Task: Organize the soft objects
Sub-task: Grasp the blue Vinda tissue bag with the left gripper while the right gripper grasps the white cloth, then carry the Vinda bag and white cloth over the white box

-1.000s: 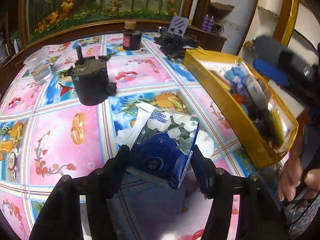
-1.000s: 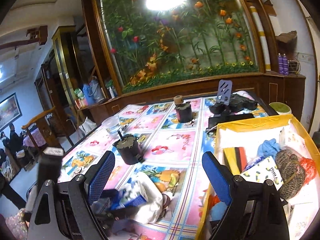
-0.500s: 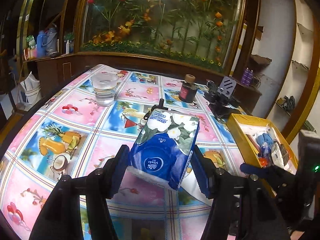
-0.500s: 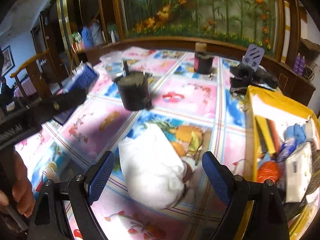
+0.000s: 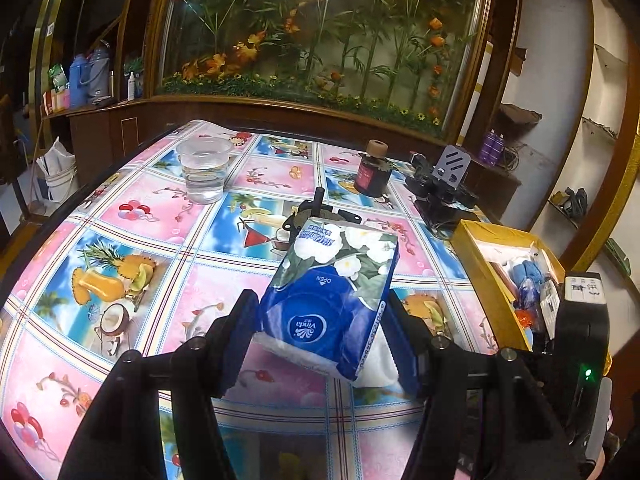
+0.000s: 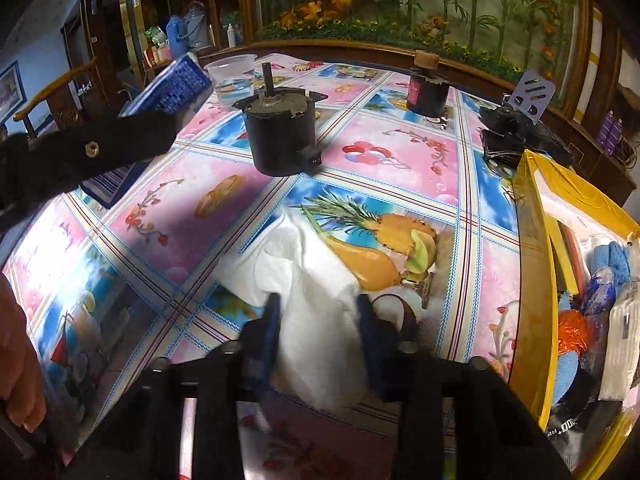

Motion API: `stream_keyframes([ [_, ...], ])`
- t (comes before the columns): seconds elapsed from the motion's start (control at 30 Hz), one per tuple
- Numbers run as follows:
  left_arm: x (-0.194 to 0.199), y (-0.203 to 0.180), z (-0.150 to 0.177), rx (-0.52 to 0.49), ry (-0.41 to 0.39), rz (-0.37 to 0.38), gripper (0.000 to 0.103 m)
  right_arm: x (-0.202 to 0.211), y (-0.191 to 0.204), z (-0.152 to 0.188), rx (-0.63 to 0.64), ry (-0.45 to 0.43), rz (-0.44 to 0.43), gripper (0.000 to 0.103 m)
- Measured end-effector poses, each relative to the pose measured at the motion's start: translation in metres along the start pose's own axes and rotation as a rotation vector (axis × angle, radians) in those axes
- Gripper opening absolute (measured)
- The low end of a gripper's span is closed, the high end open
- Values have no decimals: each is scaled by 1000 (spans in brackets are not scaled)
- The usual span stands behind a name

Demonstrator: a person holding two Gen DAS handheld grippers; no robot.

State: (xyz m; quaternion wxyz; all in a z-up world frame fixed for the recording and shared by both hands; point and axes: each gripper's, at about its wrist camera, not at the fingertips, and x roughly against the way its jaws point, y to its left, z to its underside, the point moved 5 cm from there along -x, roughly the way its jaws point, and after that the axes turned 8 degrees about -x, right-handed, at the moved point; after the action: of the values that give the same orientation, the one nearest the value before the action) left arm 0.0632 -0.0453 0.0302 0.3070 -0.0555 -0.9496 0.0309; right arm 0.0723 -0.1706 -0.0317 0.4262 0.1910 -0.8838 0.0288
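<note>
White tissue (image 6: 308,280), soft and crumpled, lies on the glossy printed tablecloth (image 6: 392,160) left of the yellow box (image 6: 536,264). My right gripper (image 6: 318,328), angled down, has just been closing; its jaws pinch the tissue. My left gripper (image 5: 320,328) clamps the blue tissue pack (image 5: 332,300), raised above the table.

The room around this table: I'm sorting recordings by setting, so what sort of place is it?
Most likely a lived-in home, perhaps a dining or sitting room. A picture-print tablecloth covers the table, a big wood-framed flower display fills the wall behind it, and thermos flasks stand on a side cabinet.
</note>
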Motion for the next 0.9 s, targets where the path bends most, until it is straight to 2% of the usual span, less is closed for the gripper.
stream_keyframes([
  [0.07,0,-1,0,-4,-1,2,61,6,-4,-4,-25,-27,-24,23],
  [0.23,-2,-5,1,-23,3,6,61,30,-12,-16,-77,-145,-33,23],
  [0.47,-2,-15,2,-70,-8,-11,61,56,-31,-26,-168,-260,-28,23],
  [0.9,2,-25,2,-121,-32,-44,61,82,-55,-32,-264,-361,-10,23],
])
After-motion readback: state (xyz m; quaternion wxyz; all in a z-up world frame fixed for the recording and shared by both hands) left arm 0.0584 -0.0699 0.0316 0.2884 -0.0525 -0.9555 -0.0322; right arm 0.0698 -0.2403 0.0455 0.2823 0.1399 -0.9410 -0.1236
